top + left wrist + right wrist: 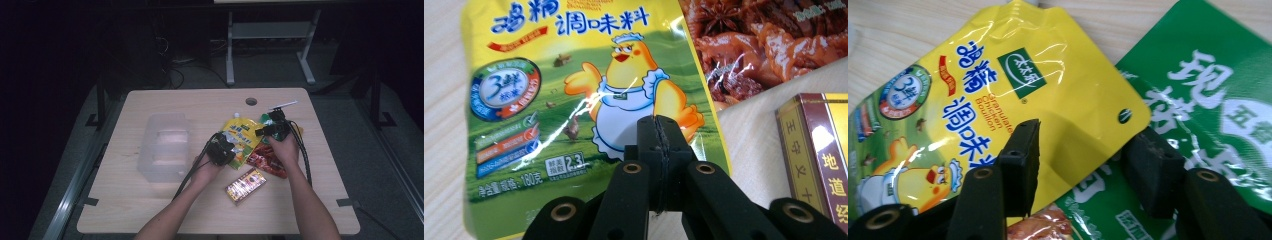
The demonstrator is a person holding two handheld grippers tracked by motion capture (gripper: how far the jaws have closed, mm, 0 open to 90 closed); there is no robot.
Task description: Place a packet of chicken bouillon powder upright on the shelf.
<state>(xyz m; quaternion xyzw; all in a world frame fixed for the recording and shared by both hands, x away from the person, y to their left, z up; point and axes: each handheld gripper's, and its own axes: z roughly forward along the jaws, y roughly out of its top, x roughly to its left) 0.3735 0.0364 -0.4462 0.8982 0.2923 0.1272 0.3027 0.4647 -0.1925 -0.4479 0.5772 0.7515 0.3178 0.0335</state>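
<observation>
At table centre we see the left gripper [223, 150], jaws pressed together and empty, resting at the near end of the yellow bouillon pouch [239, 136]. Pouch's long axis runs away from us; right gripper [272, 129] straddles its far right corner, jaws partly spread, not yet pinching.

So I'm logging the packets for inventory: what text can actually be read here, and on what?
yellow pouch: "Granulate Chicken Bouillon"
yellow pouch, front: "鸡精调味料", "3鲜", "2.3", "180克"; the small badge lines are too small to read.
green packet: large white characters, cut off and unreadable.
brown box: gold characters, partly cut off.
red packet: no readable text.
</observation>
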